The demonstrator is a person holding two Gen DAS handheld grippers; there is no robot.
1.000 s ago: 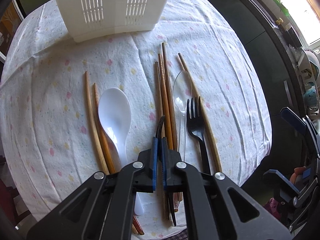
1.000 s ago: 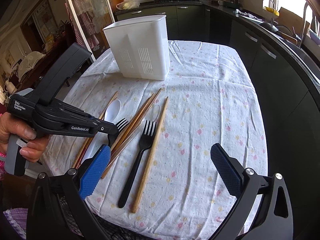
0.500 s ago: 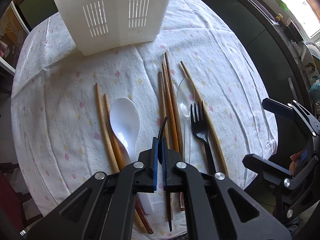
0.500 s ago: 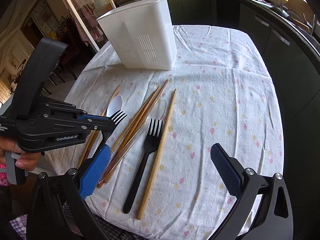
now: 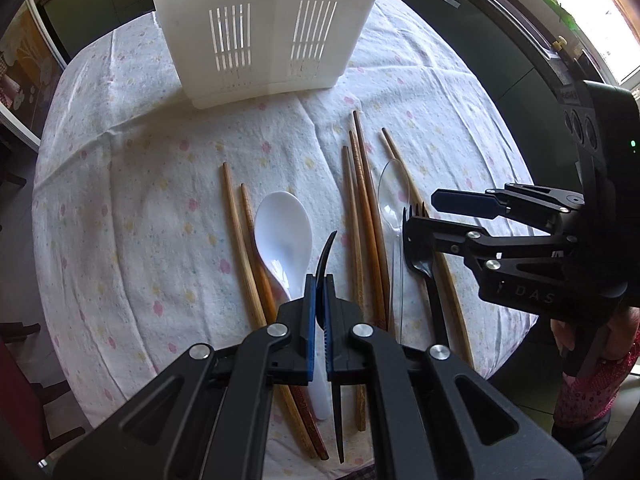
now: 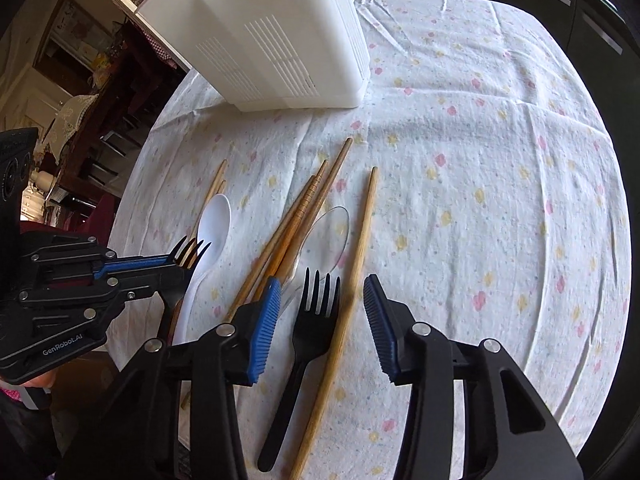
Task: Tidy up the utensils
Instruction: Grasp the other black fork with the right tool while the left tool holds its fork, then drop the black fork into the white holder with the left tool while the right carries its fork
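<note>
Nearest, the right gripper point(image 6: 318, 322) straddles a black fork point(image 6: 310, 330) and the single chopstick point(image 6: 352, 288) just beside it on the desk point(image 6: 500, 200); its jaws have just been closing, yet the pads stand clear of both, so nothing is grasped. Presumably it aims for the fork alone, and the chopstick inside the gap could get caught too. To its left, the left gripper point(image 5: 319, 320) is clenched on a second black fork point(image 5: 326, 256), lifted with tines forward, likely ready for dropping. Between them lie a white spoon point(image 5: 286, 240), a clear spoon point(image 6: 326, 240) and more chopsticks point(image 5: 362, 216), laid roughly parallel. Farthest stands the white slotted holder point(image 5: 268, 28), upright, probably the destination for all utensils.
</note>
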